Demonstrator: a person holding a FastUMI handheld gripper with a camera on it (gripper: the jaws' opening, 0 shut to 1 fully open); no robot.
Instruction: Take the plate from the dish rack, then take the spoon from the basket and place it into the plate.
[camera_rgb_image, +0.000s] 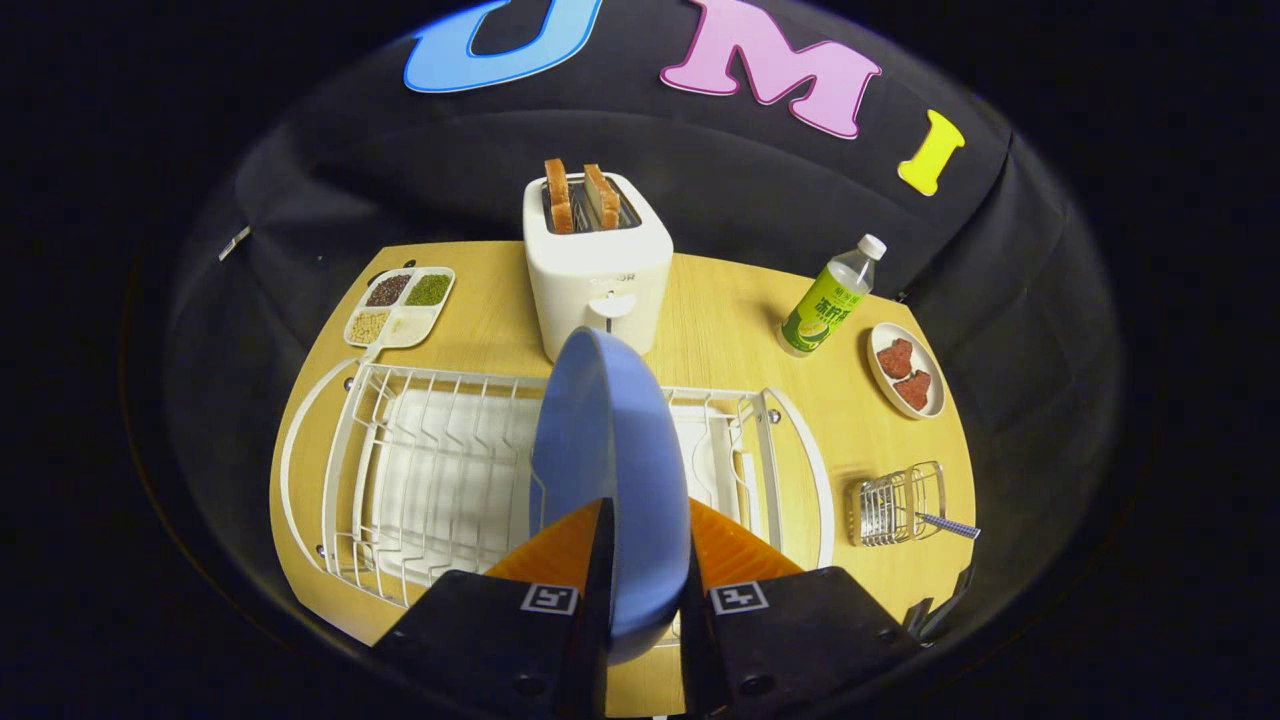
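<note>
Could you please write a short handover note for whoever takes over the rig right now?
Gripper: shut on the blue plate, held on edge between the fingers above the white dish rack.
Spoon: in the small wire basket, right of the rack, handle poking out.
Done: plate gripped.
Left: set the plate on the table, then fetch the spoon and place it in the plate.

So the tongs (640, 560) are clamped down on the round blue plate (608, 470), one finger (560, 550) pressed against each face of it. The plate stands on edge between them, rim pointing forward. Both fingers sit close and near parallel, with a square black-and-white marker on each finger base.
</note>
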